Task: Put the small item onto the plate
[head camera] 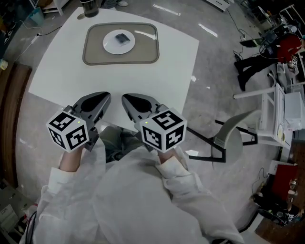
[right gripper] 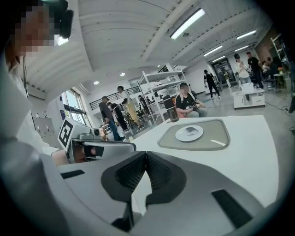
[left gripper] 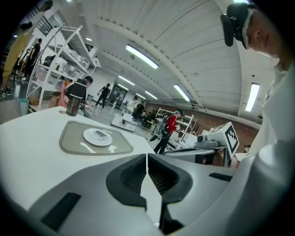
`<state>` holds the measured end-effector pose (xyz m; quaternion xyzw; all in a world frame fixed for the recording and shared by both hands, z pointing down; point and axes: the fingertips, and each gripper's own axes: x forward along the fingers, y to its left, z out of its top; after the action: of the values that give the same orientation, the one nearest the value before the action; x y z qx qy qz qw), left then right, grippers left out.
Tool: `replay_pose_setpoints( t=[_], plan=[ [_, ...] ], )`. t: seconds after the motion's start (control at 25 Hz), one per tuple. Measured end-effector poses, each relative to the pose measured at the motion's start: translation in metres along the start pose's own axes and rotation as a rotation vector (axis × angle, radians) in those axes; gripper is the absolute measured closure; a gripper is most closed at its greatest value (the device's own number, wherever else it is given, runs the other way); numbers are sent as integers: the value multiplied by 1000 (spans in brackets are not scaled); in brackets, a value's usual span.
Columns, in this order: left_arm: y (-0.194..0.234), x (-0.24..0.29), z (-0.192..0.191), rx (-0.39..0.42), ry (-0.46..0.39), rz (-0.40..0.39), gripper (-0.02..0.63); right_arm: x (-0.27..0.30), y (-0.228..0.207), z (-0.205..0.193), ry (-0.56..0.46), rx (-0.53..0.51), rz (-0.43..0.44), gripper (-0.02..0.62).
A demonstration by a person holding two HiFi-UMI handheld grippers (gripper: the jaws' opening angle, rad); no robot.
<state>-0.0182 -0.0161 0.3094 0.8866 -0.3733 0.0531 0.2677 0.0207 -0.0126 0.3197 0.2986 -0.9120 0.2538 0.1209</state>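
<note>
Small item (head camera: 122, 38): flat, dark, roughly square, lying on the round white plate (head camera: 110, 46), near its centre. The plate sits on a shallow grey-beige tray (head camera: 95, 55) with rounded corners, toward the far side of a smooth white worktop (head camera: 157, 76). A dark cylindrical cup (head camera: 89, 6) stands just beyond the tray, at the worktop's far edge. We note the left hand-held gripper (head camera: 106, 96) and right hand-held gripper (head camera: 125, 98) side by side over the near edge, well apart from the tray. Each is matte grey plastic with a black-and-white marker cube (head camera: 69, 131) at the rear. Both are closed on nothing: in each gripper view the dark ribbed pads (left gripper: 135, 175) meet at the tips. Floor (head camera: 214, 81) is glossy grey with light reflections. Open hall, strip lights (left gripper: 142, 56) overhead, white shelving (right gripper: 161, 83), people (right gripper: 186, 103) in the background.
</note>
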Motion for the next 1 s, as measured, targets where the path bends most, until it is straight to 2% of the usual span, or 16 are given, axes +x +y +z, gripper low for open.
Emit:
replay_pose_setpoints(
  t=[0.2, 0.4, 1.0],
  plan=[
    [-6, -6, -2, 16, 22, -27, 588, 0, 9, 0, -10, 14, -20, 580],
    [-7, -21, -9, 29, 58, -9, 588, 3, 25, 0, -38, 29, -34, 580],
    [-17, -21, -11, 28, 77, -55, 588, -5, 33, 3, -57, -35, -59, 580]
  ],
)
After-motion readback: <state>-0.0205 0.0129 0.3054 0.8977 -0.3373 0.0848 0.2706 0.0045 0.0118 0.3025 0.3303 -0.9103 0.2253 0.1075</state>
